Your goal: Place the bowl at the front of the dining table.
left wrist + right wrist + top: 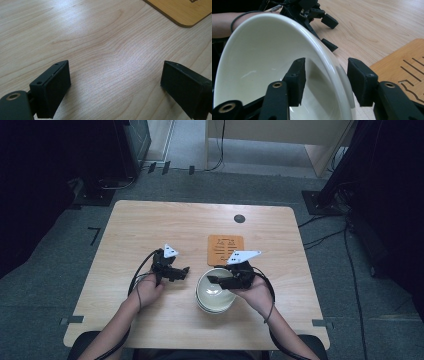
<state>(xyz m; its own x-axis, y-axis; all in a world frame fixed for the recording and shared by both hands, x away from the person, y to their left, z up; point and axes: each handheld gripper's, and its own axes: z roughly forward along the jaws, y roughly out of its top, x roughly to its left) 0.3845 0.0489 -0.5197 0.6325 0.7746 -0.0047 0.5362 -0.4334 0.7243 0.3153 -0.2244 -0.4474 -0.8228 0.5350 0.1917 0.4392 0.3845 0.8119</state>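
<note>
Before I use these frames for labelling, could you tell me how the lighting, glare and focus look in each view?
High view: dim, small and soft, the floor around the table nearly black. Left claw view: bright, a broad pale sheen on the wood, grain sharp. Right claw view: well lit, faint highlights inside the white bowl, its near rim a little soft; the mat is crisp.

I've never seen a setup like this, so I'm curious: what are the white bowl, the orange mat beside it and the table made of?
The white bowl looks like glazed ceramic: glossy, with bright reflections on its inner wall. The orange mat seems to be thin wood or bamboo with cut-out slots and a smooth matte face. The table shows pale wood grain, possibly a laminate; the look leaves that open.
</note>
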